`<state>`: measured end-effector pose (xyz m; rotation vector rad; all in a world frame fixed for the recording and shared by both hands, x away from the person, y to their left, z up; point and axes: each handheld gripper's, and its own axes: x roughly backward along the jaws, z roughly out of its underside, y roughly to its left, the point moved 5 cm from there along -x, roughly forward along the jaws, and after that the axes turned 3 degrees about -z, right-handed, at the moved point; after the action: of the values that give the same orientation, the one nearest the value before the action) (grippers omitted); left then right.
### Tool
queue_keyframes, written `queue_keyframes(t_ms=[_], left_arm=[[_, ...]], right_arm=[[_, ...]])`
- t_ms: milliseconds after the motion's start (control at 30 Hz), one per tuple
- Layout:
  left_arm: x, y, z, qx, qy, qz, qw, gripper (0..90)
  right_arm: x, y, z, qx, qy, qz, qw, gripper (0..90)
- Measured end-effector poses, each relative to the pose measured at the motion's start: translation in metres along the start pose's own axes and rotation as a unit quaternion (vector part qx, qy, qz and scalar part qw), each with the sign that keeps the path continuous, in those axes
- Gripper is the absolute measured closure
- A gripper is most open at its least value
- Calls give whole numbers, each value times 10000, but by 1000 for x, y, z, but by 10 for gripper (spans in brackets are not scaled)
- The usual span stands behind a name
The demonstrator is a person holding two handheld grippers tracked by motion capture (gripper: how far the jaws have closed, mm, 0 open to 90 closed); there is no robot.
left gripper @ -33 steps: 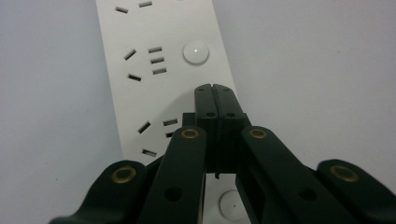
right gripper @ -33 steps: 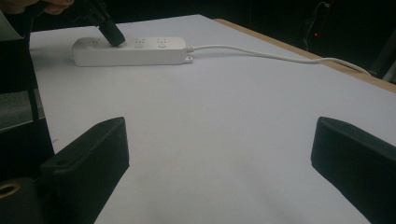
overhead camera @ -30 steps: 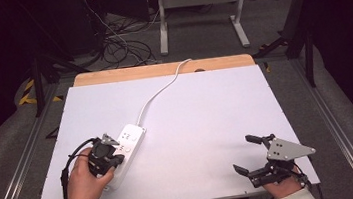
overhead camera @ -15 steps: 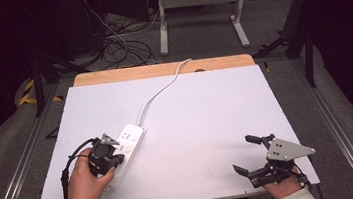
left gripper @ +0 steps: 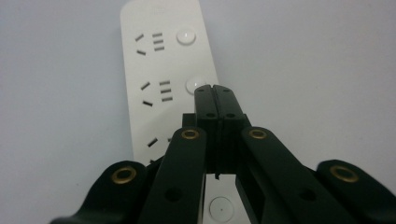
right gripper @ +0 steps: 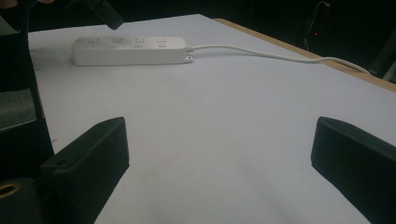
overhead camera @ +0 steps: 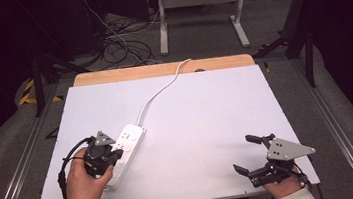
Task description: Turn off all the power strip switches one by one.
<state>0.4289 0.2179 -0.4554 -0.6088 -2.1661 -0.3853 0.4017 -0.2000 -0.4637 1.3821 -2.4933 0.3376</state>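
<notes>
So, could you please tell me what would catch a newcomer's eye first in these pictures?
Most striking is the white power strip lying near the left front of the white table, its cord trailing toward the far edge. The left claw, jaws shut together, hangs right over the strip's round switch buttons. At the right front corner, the right claw rests with its jaws wide apart, gripping nothing.

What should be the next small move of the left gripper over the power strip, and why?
Probably press straight down. The left gripper is shut, its tips right at the second round switch button of the white power strip; whether they already touch is unclear. The right gripper rests open, apart.
</notes>
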Motion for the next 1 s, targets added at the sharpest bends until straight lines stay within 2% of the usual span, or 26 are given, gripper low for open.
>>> queue_keyframes(t_ms=[267, 467, 700, 800, 933, 1000], left_arm=[[-4, 1, 1, 2, 66, 92, 9999, 900], [-3, 0, -5, 37, -12, 233, 9997, 900], [-15, 2, -26, -7, -37, 256, 9997, 900], [-23, 5, -29, -13, 45, 250, 9997, 900], [-35, 11, -32, 128, 99, 268, 9995, 900], [-37, 11, -33, 135, 106, 286, 9994, 900]], right_arm=[[0, 0, 0, -24, 12, 0, 10000, 47], [0, 0, 0, -33, 21, 8, 10000, 47], [-2, 1, 1, -26, 42, -6, 10000, 47], [-2, 0, 1, -56, 34, -2, 10000, 47], [-3, 0, 2, -47, 62, -8, 10000, 46], [-3, 0, 1, -29, 60, -27, 10000, 47]])
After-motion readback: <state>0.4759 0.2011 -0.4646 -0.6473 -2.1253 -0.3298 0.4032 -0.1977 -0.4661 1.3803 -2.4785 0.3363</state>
